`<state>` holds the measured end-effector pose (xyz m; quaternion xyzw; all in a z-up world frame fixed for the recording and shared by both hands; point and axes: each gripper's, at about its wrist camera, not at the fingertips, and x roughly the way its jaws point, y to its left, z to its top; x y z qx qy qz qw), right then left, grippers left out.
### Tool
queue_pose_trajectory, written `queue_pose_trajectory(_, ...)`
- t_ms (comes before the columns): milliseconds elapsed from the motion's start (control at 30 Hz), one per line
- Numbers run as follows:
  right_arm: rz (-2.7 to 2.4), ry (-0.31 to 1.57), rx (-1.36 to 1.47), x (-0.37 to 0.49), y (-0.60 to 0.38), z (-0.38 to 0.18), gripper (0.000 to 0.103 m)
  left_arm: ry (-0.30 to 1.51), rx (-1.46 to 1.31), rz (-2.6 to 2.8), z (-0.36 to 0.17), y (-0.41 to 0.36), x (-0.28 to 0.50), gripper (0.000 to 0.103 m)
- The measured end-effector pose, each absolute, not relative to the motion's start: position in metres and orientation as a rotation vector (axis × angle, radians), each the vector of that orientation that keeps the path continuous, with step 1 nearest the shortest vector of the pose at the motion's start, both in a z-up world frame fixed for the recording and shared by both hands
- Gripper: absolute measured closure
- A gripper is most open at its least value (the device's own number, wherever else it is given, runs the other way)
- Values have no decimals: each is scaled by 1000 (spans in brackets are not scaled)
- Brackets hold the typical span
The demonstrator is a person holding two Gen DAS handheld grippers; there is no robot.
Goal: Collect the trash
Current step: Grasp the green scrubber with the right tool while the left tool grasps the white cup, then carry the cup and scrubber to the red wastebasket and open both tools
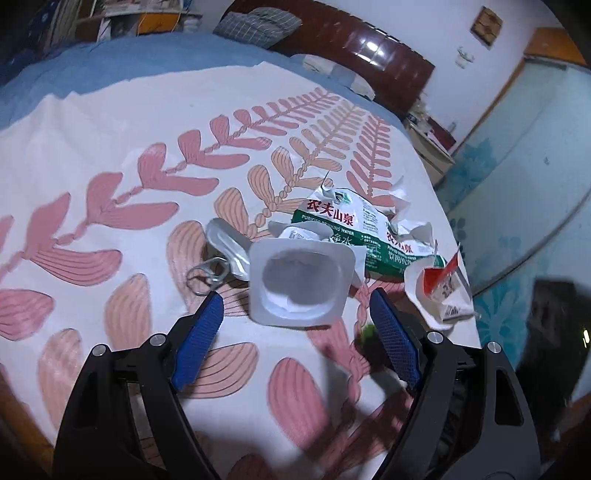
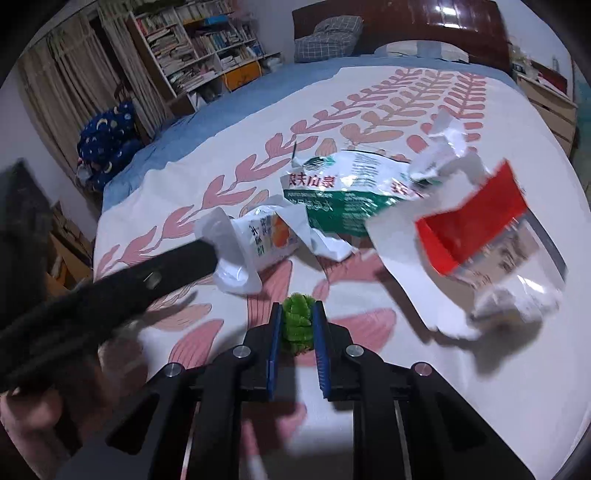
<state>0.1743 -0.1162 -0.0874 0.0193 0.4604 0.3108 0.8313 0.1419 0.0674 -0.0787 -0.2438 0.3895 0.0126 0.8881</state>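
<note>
Trash lies on a bed cover with a pink leaf print (image 1: 110,155). My left gripper (image 1: 295,301) is open, its blue pads either side of a white plastic cup (image 1: 301,282) lying on its side, mouth toward me. Behind the cup are a foil lid with pull ring (image 1: 221,254), a green-white water label wrapper (image 1: 354,225) and a red-white packet (image 1: 443,291). My right gripper (image 2: 297,321) is shut on a green fuzzy scrap (image 2: 297,319). The right wrist view also shows the cup (image 2: 251,243), the wrapper (image 2: 347,192), the packet (image 2: 480,236) and my left gripper's finger (image 2: 177,262).
The bed's right edge (image 1: 469,295) drops to a blue patterned floor (image 1: 498,221). A dark wooden headboard (image 1: 369,51) and a checked pillow (image 1: 258,22) are at the far end. A bookshelf (image 2: 207,48) and a blue bundle (image 2: 107,140) stand left of the bed.
</note>
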Motion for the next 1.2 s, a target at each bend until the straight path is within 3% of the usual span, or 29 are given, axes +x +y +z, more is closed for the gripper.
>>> queue_pose_trajectory(400, 632, 1004, 210, 149, -184, -92, 85, 885, -458, 46, -88, 49, 173, 22)
queue_pose_trajectory(433, 631, 1003, 210, 149, -185, -93, 85, 884, -454, 49, -88, 49, 173, 26)
queue_pose_trajectory(533, 630, 999, 203, 147, -186, -93, 85, 901, -442, 50, -91, 47, 174, 64)
queue_pose_trajectory(600, 631, 998, 206, 146, -187, -94, 85, 913, -450, 49, -94, 48, 173, 79)
queue_pose_trajectory(667, 632, 998, 208, 146, -186, -93, 85, 900, -453, 59, -92, 48, 171, 85)
queue_pose_trajectory(967, 611, 978, 204, 143, -190, -89, 85, 830, -445, 66, -73, 44, 157, 96)
queue_pose_trajectory(1200, 566, 947, 211, 117, -237, -56, 85, 739, -390, 66, -31, 27, 99, 96)
